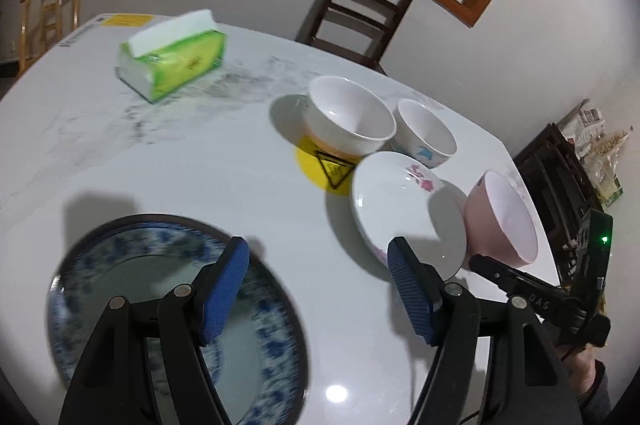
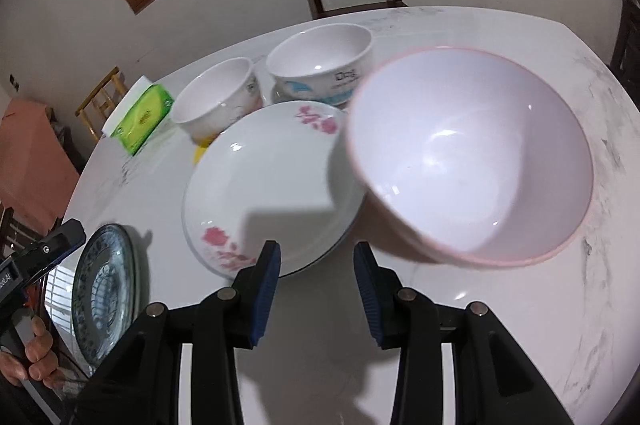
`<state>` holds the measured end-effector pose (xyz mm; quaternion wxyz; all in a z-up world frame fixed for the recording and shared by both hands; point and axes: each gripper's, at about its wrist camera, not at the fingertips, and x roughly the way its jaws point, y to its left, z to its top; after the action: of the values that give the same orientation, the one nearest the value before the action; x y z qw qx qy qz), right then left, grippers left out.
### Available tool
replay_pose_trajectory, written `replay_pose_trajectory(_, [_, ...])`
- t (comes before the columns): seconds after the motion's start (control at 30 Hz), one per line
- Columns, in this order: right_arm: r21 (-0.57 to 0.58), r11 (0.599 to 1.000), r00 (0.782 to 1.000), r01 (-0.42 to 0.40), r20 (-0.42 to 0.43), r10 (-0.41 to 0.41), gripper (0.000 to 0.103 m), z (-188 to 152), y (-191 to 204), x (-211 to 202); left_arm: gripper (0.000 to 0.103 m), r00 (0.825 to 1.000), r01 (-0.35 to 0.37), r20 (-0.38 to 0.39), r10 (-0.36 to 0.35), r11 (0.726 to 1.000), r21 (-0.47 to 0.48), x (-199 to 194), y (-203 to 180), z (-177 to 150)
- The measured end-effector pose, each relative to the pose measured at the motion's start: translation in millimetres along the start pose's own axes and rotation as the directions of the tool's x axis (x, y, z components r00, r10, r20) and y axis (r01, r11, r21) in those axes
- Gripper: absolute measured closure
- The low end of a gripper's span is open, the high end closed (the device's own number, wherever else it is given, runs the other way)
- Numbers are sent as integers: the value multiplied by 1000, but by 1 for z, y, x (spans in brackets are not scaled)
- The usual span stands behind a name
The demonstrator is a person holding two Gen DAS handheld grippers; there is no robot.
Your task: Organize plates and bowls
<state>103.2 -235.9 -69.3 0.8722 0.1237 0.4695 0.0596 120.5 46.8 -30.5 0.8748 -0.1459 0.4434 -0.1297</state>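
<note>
My left gripper (image 1: 318, 249) stands open above the table with nothing between its blue pads. A blue-and-white patterned plate (image 1: 160, 325) lies flat under its left finger, by the table's near edge. Further right sits a white plate with pink flowers (image 1: 400, 209), and beside it a pink bowl (image 1: 500, 217). The right gripper (image 2: 316, 253) hovers low in front of the flowered plate (image 2: 260, 177). Its pads are partly apart and only bare table shows between them. The pink bowl (image 2: 468, 161) sits just beyond its right finger; whether they touch is unclear.
A white bowl (image 1: 348, 121) stands on a yellow coaster (image 1: 320, 173), with a dolphin-print bowl (image 1: 428, 133) next to it. A green tissue pack (image 1: 172, 65) lies far left on the white marble table (image 1: 200, 165). Dark wooden chairs (image 1: 360, 9) stand behind the table.
</note>
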Motion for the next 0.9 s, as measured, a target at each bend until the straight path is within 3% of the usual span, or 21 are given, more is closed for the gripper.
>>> replay_pose_trajectory(0.43, [13, 1000, 1000, -4, -26, 4, 64, 15, -19, 36, 39, 991, 50, -126, -49, 999, 8, 69, -29, 15])
replay_pose_trajectory(0.63, [33, 999, 999, -23, -27, 24, 64, 24, -28, 46, 53, 983, 40, -179, -41, 999, -6, 94, -30, 18])
replay_pose_trajectory(0.8, [25, 999, 999, -38, -30, 39, 78, 32, -29, 57, 54, 982, 35, -188, -32, 999, 14, 104, -33, 20])
replay_pose_trajectory(0.9, [20, 999, 998, -45, -38, 46, 82, 35, -28, 62, 61, 980, 24, -200, -18, 999, 28, 111, -33, 22])
